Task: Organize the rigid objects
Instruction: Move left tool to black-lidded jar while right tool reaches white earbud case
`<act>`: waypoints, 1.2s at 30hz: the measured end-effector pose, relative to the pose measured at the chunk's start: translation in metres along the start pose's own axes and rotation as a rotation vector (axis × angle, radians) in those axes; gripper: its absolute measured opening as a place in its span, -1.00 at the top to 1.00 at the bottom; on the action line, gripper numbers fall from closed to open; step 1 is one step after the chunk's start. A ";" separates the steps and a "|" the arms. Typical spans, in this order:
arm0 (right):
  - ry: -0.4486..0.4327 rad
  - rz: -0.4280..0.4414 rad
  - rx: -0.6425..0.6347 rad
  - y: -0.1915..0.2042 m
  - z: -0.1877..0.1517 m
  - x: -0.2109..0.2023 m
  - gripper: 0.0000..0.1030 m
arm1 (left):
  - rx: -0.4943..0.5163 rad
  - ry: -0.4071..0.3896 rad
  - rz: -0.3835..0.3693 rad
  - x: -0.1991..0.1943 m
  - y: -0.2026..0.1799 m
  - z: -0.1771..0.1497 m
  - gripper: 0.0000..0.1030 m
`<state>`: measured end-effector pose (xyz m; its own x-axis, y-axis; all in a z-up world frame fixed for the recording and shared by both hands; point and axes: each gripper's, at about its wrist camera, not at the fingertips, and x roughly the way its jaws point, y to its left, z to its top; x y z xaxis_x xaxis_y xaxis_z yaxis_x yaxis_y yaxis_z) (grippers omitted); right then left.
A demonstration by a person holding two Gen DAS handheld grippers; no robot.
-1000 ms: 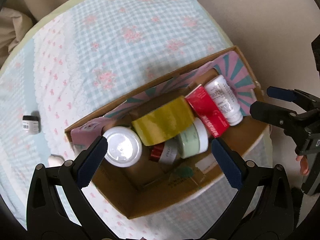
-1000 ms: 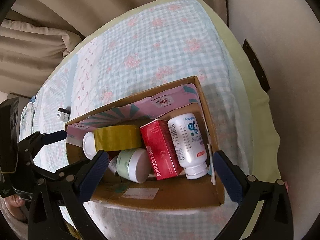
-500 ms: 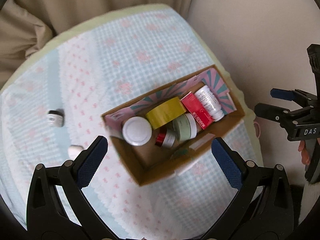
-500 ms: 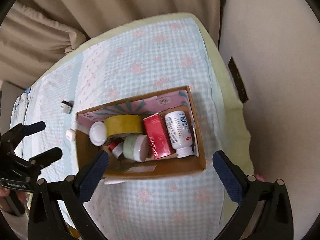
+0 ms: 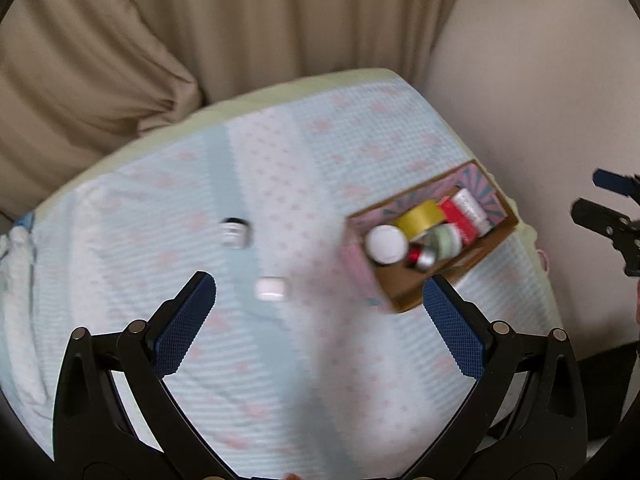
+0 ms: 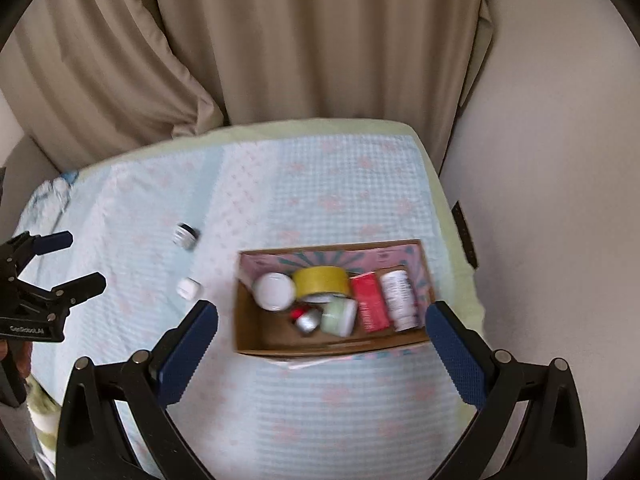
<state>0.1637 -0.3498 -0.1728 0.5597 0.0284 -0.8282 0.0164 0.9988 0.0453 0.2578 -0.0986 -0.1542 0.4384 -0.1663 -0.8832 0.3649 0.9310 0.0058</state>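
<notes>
At the bottom of the left wrist view the left hand-held gripper [image 5: 320,312] is seen with its blue pads spread wide and nothing between them; at the bottom of the right wrist view the right hand-held gripper [image 6: 322,336] is likewise wide apart and empty. Both are held well above the table [image 6: 340,408], which is covered with a pale blue checked cloth. Just beyond the right gripper, at centre right of that view, a cardboard box [image 6: 256,320] is seen resting on the cloth, filled with a white lid [image 6: 274,291], a yellow tape roll [image 6: 322,280], a green jar [image 6: 340,316], a red carton [image 6: 370,304], a white bottle [image 6: 398,298] and a small red and silver item [image 6: 306,318]. Two things are left outside the box: a small white case [image 5: 271,289], lying just above the gap of the left gripper near the frame's centre, and farther off a dark-capped jar [image 5: 235,233] toward the left centre. Beige curtains [image 6: 280,40] are seen at the top. The step in hand is judged to be the reach for a loose item, most of the sorting being done. The next move would call for the left gripper to be lowered over the white case, closed on its sides, and carried to the free space at the box's near left corner.
</notes>
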 end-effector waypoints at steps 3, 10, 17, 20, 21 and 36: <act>-0.009 -0.003 0.033 0.036 -0.009 -0.010 -1.00 | 0.001 -0.005 -0.019 -0.015 0.039 -0.007 -1.00; 0.009 -0.012 0.114 0.118 -0.032 -0.006 -1.00 | 0.014 -0.001 -0.049 -0.020 0.123 -0.012 -1.00; 0.044 0.027 0.227 0.179 -0.048 0.032 -1.00 | 0.016 0.098 -0.056 0.038 0.177 -0.004 -1.00; 0.071 0.017 0.258 0.198 -0.056 0.059 -1.00 | 0.039 0.146 -0.047 0.074 0.187 0.000 -1.00; 0.082 0.014 0.269 0.204 -0.058 0.071 -1.00 | 0.044 0.167 -0.051 0.088 0.190 0.002 -1.00; 0.072 -0.100 0.270 0.274 -0.084 0.254 -0.99 | 0.056 0.287 -0.153 0.296 0.189 0.031 -0.99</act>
<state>0.2412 -0.0657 -0.4174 0.4839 -0.0573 -0.8733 0.2935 0.9507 0.1003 0.4823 0.0176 -0.4002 0.1286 -0.1972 -0.9719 0.4572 0.8814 -0.1184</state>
